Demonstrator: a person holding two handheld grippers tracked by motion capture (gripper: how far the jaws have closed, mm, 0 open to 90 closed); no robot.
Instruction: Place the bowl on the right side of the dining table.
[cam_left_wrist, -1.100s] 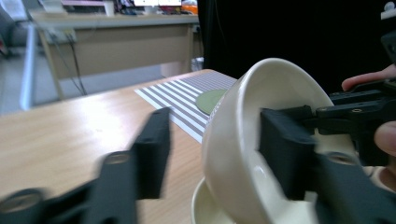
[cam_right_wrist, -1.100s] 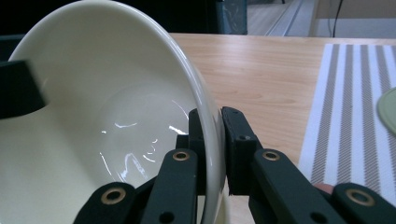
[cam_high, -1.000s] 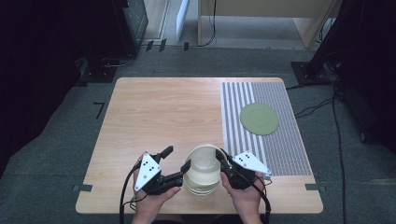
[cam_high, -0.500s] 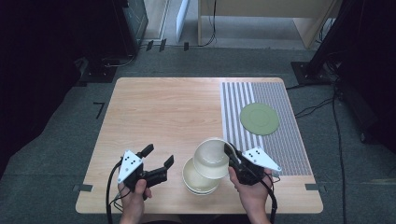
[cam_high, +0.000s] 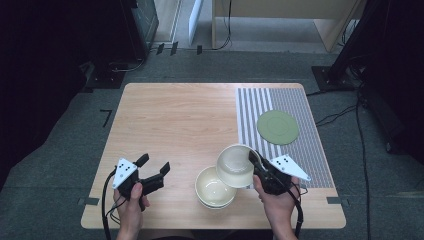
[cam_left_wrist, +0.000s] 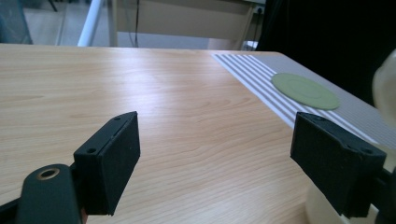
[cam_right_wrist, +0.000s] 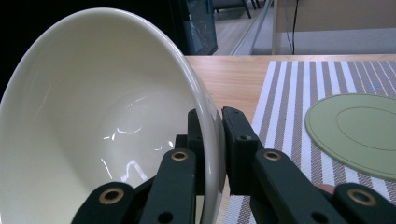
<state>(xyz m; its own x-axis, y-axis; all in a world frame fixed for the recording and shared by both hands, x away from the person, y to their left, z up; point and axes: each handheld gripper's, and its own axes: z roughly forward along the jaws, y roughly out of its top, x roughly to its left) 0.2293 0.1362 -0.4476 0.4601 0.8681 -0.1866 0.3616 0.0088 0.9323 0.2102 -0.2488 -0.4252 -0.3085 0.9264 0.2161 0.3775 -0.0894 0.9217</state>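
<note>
Right gripper (cam_high: 254, 161), clamped on the tilted bowl's (cam_high: 234, 166) rim above the near stack (cam_high: 214, 187): I should carry it level toward the right mat (cam_high: 305, 135); left gripper (cam_high: 152, 167) open.

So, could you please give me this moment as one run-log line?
right gripper: shut on lifted bowl rim | left gripper: open, holding nothing | second bowl: on table | green coaster: on striped mat

My counter (cam_high: 190, 125) is bright, but the room around it is dark, mostly at 9 and 3 o'clock. White glare shines inside my bowl (cam_right_wrist: 93, 140). My left claw (cam_left_wrist: 215, 154) looks blurry up close.
</note>
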